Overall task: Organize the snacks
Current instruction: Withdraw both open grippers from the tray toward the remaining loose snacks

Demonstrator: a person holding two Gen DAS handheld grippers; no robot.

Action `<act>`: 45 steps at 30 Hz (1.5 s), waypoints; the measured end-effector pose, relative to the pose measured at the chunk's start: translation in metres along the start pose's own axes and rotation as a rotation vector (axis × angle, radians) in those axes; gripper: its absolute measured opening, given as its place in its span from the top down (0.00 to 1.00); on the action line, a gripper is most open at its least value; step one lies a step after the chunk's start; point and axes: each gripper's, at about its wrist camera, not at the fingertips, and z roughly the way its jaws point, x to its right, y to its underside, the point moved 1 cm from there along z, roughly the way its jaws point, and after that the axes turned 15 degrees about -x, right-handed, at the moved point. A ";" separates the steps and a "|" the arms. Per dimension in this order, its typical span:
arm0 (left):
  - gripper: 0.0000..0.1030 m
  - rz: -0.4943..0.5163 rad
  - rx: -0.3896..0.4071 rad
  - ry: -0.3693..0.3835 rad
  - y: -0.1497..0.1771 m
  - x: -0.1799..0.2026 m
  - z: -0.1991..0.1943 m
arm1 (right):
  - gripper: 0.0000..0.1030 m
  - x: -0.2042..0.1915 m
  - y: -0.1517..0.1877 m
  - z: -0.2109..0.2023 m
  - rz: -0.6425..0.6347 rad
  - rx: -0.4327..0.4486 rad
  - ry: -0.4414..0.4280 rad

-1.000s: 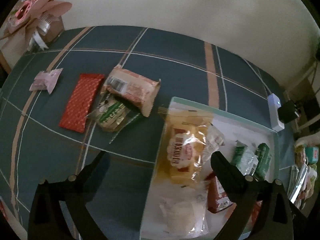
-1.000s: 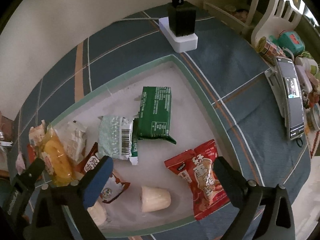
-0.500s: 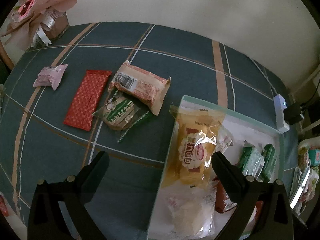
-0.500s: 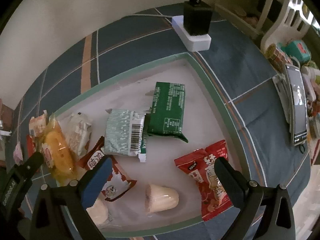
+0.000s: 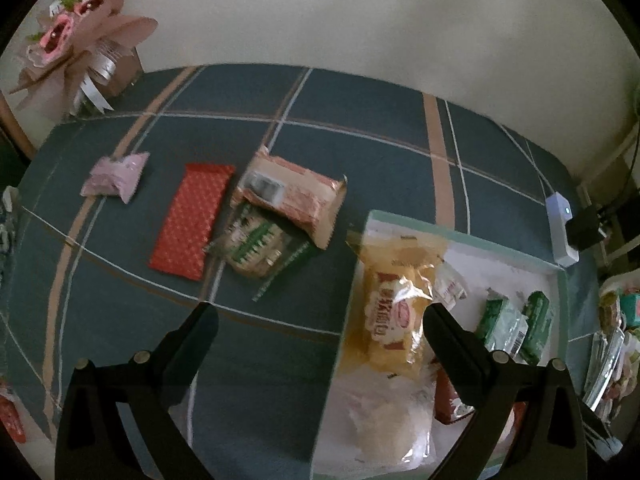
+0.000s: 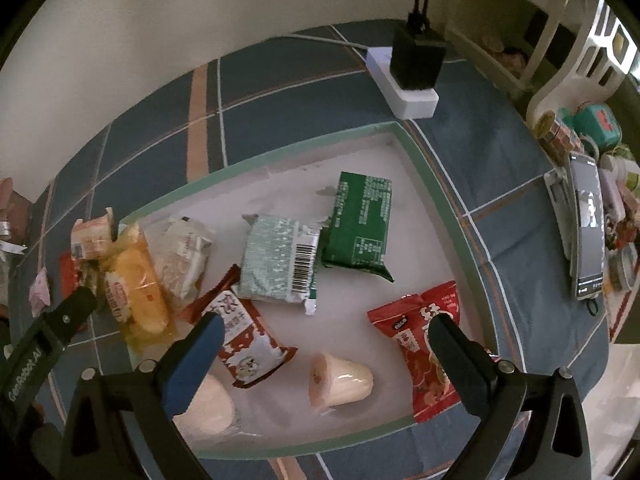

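A white tray with a green rim (image 6: 420,168) (image 5: 472,236) holds several snacks: a yellow cake pack (image 5: 394,316) (image 6: 136,288), a pale green pack (image 6: 280,260), a dark green pack (image 6: 360,224), a red bag (image 6: 424,344) and a jelly cup (image 6: 340,380). On the cloth left of the tray lie a pink-orange pack (image 5: 292,196), a green-white pack (image 5: 256,244), a red flat pack (image 5: 192,220) and a small pink pack (image 5: 116,176). My left gripper (image 5: 320,320) is open and empty above the tray's left edge. My right gripper (image 6: 328,328) is open and empty over the tray's near side.
A white power strip with a black plug (image 6: 412,76) (image 5: 564,232) sits behind the tray. A phone (image 6: 588,224) and small items lie at the right. A pink flower bouquet (image 5: 76,52) stands at the back left by the wall.
The left gripper has pulled back and up from the tray, so more of the cloth shows. The right gripper's view has shifted slightly, so the tray sits further right. Both stay open.
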 end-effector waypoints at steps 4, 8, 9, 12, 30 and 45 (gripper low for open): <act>0.01 -0.017 0.022 -0.016 -0.005 -0.011 -0.007 | 0.00 -0.008 0.004 -0.006 -0.007 0.009 -0.006; 0.01 -0.071 0.026 -0.026 -0.012 -0.037 -0.011 | 0.00 -0.022 0.005 -0.006 -0.028 0.013 -0.002; 0.01 -0.090 0.027 -0.033 -0.014 -0.045 -0.011 | 0.00 -0.026 0.006 -0.005 -0.038 0.011 0.002; 0.01 -0.137 0.031 -0.046 -0.017 -0.066 -0.013 | 0.00 -0.038 0.008 -0.002 -0.059 0.004 0.004; 0.01 -0.297 0.066 -0.094 -0.025 -0.161 -0.028 | 0.00 -0.118 0.027 0.001 -0.191 0.018 0.015; 0.01 -0.329 0.073 -0.082 -0.036 -0.194 -0.024 | 0.00 -0.188 0.028 -0.010 -0.264 0.085 -0.091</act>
